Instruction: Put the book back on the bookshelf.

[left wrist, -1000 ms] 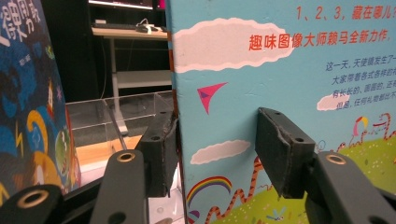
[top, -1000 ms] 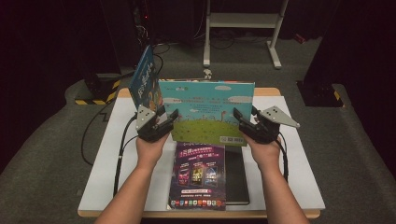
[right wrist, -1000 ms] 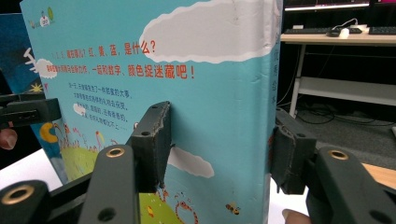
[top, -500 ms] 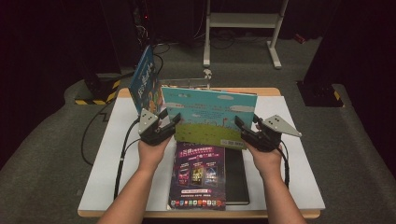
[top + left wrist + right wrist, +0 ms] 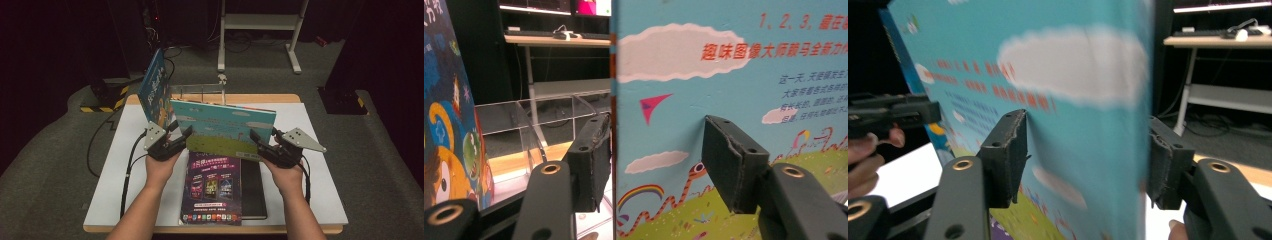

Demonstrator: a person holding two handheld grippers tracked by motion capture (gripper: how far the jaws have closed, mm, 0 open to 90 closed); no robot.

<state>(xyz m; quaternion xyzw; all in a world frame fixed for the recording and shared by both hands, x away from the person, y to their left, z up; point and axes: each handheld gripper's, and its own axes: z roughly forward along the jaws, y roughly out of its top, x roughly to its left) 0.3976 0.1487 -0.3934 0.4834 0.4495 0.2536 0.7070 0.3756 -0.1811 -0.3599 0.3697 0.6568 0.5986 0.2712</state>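
A picture book [image 5: 225, 125] with blue sky and green grass stands upright and a little askew over a purple-covered book [image 5: 212, 185]. Whether its lower edge rests there I cannot tell. My left gripper [image 5: 182, 135] straddles its left edge and my right gripper [image 5: 262, 137] its right edge. In the left gripper view the book [image 5: 734, 75] lies slantwise between the jaws of the gripper [image 5: 654, 125]. In the right gripper view the blurred book [image 5: 1073, 65] spans the gap of the gripper [image 5: 1085, 120]. Both pairs of jaws have just been opening, with the pads still against the book.
The purple book lies on a black book [image 5: 252, 190] on the white table [image 5: 310, 190]. A blue children's book [image 5: 156, 90] leans in a clear acrylic rack [image 5: 200, 90] at the back left. A white metal stand [image 5: 260, 20] is on the floor beyond.
The picture book has sunk slightly and turned, so its right end now sits lower than its left. Both grippers shifted only a little with it.
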